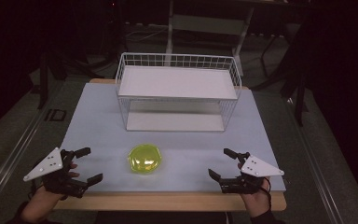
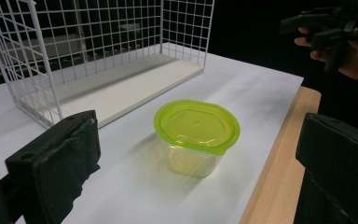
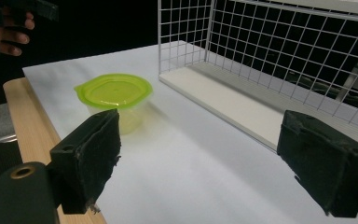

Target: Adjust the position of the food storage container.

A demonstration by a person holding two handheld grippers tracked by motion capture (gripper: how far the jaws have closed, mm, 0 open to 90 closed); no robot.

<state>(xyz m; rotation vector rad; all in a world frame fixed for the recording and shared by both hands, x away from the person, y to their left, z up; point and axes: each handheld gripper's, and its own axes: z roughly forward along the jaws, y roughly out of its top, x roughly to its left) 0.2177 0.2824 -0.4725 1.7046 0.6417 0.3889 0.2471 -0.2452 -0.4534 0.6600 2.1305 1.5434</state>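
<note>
Item: clear plastic container with a lime-green lid (image 1: 145, 159), lid on, upright on the pale grey table mat (image 1: 98, 121), lower centre of the high view, between the two grippers and touching neither; centre of the left gripper view (image 2: 196, 135), upper left of the right gripper view (image 3: 114, 98). Left gripper (image 1: 85, 164): lower left of the high view, held in a hand at the near table edge, jaws spread wide, nothing between them, well apart from the container; seen again at the upper left corner of the right gripper view (image 3: 14, 18). Right gripper (image 1: 224, 163): lower right of the high view, jaws likewise spread wide and empty, well apart from the container; seen again at the upper right corner of the left gripper view (image 2: 335, 28). White wire rack (image 1: 177, 91): two-tier, with white shelf boards, upper centre of the high view, behind the container and apart from it. Wooden table edge (image 1: 168, 201): bare strip along the bottom of the high view, below the mat
</note>
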